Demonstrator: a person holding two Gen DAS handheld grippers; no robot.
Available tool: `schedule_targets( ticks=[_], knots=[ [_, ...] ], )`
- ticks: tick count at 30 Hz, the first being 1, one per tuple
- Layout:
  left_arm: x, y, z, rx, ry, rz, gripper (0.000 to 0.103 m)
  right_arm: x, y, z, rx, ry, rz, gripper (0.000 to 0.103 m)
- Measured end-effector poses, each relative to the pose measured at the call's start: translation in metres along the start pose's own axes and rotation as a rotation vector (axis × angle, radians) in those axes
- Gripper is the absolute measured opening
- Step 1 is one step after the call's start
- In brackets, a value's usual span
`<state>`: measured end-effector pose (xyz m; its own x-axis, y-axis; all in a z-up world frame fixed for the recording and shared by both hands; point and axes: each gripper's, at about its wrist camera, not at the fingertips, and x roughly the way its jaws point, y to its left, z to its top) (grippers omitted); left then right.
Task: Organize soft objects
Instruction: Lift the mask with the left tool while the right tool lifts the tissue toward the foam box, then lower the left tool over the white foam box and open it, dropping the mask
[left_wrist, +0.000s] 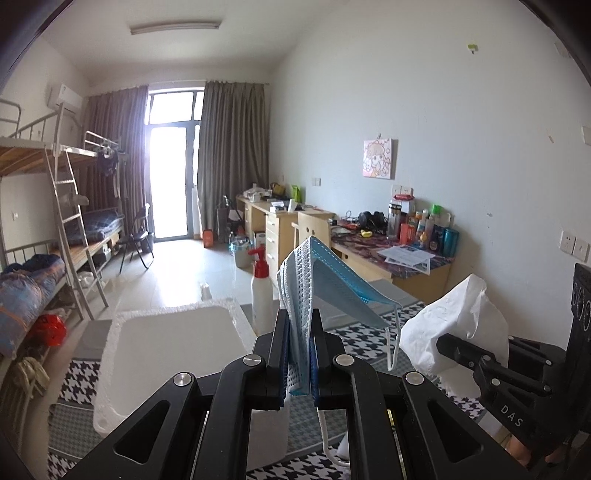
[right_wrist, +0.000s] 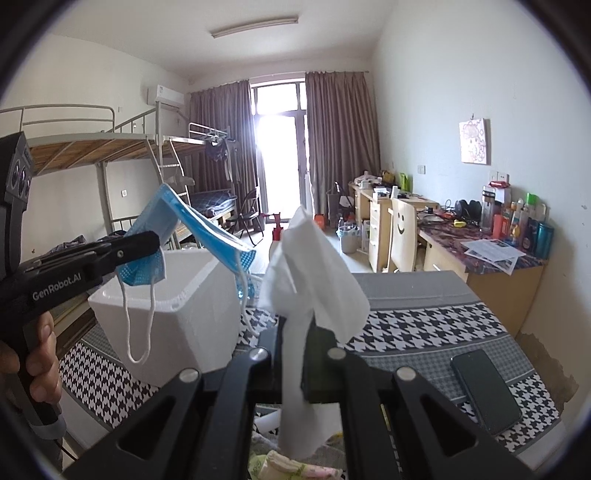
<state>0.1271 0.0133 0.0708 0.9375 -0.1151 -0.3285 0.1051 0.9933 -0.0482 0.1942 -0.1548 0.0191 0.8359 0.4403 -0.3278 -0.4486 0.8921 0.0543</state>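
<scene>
My left gripper (left_wrist: 299, 332) is shut on a folded blue face mask (left_wrist: 332, 288), held up in the air with its white ear loops hanging; it also shows in the right wrist view (right_wrist: 207, 229). My right gripper (right_wrist: 295, 332) is shut on a white tissue (right_wrist: 314, 277), held up; it appears at the right of the left wrist view (left_wrist: 450, 317). A white foam box (left_wrist: 173, 347) stands open on the houndstooth cloth, just left of and below both grippers; the mask hangs over its rim in the right wrist view (right_wrist: 173, 332).
A white pump bottle with a red top (left_wrist: 260, 291) stands behind the box. A dark phone (right_wrist: 484, 391) lies on the cloth at right. Some pale soft items (right_wrist: 288, 469) lie under my right gripper. Desks, a chair and bunk beds fill the room beyond.
</scene>
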Motion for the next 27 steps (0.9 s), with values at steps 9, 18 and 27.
schedule_targets(
  ticks=[9, 18, 27],
  knots=[
    [-0.004, 0.008, 0.017, -0.007, -0.041, 0.033, 0.010, 0.001, 0.005, 0.012, -0.021, -0.030, 0.027, 0.007],
    [-0.002, 0.017, 0.027, -0.020, -0.062, 0.078, 0.010, 0.008, 0.007, 0.020, -0.031, -0.038, 0.064, 0.007],
    [-0.003, 0.029, 0.029, -0.036, -0.061, 0.155, 0.010, 0.014, 0.016, 0.031, -0.056, -0.048, 0.114, 0.007]
  ],
)
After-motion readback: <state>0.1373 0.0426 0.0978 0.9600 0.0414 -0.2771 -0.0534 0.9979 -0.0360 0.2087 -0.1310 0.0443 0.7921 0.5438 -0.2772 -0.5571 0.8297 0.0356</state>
